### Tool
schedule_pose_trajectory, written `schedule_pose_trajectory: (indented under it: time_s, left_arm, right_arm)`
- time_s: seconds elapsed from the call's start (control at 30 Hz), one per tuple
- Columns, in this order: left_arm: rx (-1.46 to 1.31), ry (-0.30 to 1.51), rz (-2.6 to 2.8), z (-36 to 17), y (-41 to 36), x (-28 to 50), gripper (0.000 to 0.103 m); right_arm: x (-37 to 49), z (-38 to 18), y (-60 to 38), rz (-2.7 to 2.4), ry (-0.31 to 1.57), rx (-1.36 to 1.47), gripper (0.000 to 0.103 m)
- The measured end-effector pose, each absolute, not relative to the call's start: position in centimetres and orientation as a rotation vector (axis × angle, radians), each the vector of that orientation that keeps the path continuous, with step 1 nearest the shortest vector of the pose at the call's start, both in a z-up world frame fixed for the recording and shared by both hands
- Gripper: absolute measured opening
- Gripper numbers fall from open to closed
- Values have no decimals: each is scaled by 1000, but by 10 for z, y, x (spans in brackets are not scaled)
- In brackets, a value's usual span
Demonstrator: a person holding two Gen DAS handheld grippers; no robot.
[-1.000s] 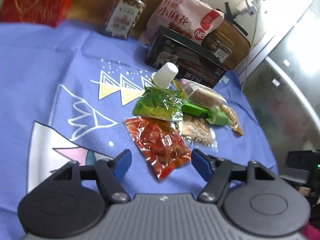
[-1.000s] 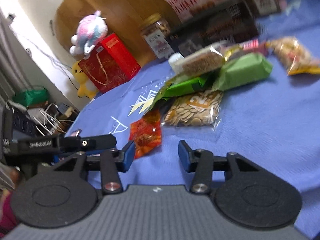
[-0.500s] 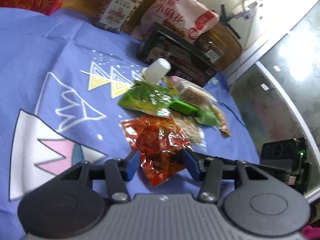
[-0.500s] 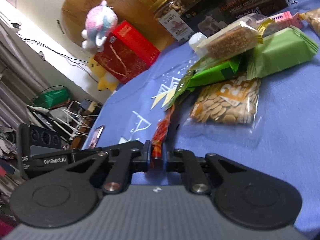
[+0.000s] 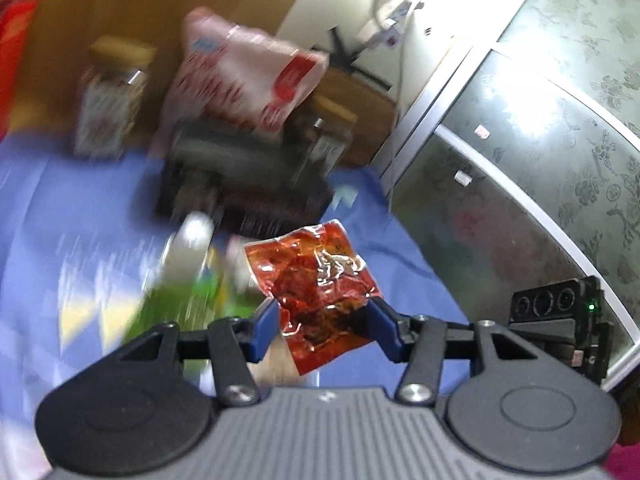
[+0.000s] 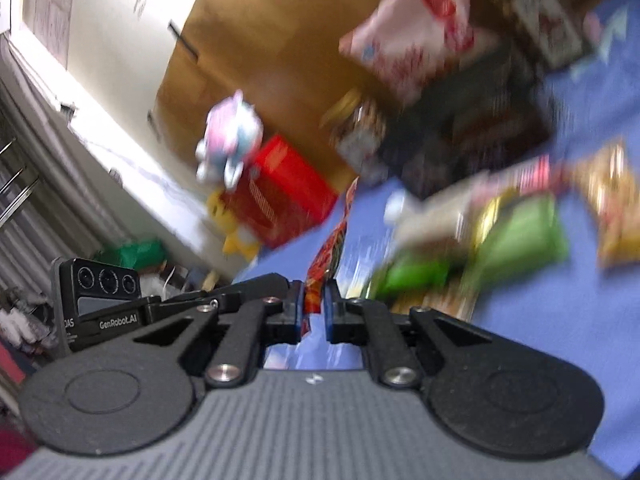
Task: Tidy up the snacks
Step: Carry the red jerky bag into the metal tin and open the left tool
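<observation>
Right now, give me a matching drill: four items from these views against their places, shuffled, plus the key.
Items:
1. red packet
2. plush toy
3. pink-white bag
4. green packet

Places:
A. leaning on the dark box
B. lying on the blue cloth
C. clamped off the cloth in the jaws of the right gripper
D. against the top of the red box

Pairs: 1-C, 2-D, 3-A, 4-B

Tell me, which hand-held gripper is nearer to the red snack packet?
Right, slightly: the right hand-held gripper is shut on the red snack packet; on the left hand-held gripper the jaws are opening with the packet between them.
</observation>
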State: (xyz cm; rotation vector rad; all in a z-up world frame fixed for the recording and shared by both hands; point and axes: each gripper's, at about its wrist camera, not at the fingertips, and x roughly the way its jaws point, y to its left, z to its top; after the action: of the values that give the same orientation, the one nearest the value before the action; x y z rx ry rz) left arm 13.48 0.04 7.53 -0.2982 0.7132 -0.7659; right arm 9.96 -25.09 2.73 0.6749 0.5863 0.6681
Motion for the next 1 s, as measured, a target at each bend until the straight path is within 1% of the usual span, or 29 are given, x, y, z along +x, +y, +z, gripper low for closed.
schedule_pose_trajectory:
  time_s: [0.07, 0.1, 0.23, 0.37, 0.47, 0.57, 0.63, 0.67, 0.7, 0.73, 0.83, 1.0]
  left_arm:
    - [-276, 688, -766, 87, -15, 163, 50]
    - [-271, 685, -773, 91, -24, 180, 48]
    - [-263, 682, -788, 99, -53, 237, 48]
    - [-237, 664, -754, 95, -72, 277, 47]
    - [-266, 688, -739, 88, -75, 305, 47]
    - [-259, 702, -691, 81, -78, 324, 48]
    - [-260, 709, -660, 77, -75, 330, 52]
    - [-262, 715, -655, 76, -72, 331, 53]
    - [-256, 715, -645, 74, -68, 331, 56]
    - [-238, 707, -629, 74, -65, 329, 57]
    - [-185, 680, -575, 72, -48, 320, 57]
    - [-201, 701, -502, 63, -19, 307, 57]
  right_arm:
    - [125, 40, -258, 630, 543, 633, 13]
    - [137, 43, -261, 615, 537, 625, 13]
    - [200, 43, -271, 575, 572, 603, 12]
    - [248, 36, -282, 565, 613, 630, 11]
    - [276, 30, -291, 544, 634, 677, 11]
    - [295, 30, -287, 481, 634, 619, 11]
    - [303, 32, -285, 422, 621, 544, 16]
    - [302, 32, -285, 393, 609, 520, 28]
    - [301, 33, -286, 379, 599, 509, 49]
    - [298, 35, -289, 376, 575, 506, 54]
    - [281, 42, -294, 366, 512, 471, 53]
    - [237, 43, -305, 335, 486, 413, 53]
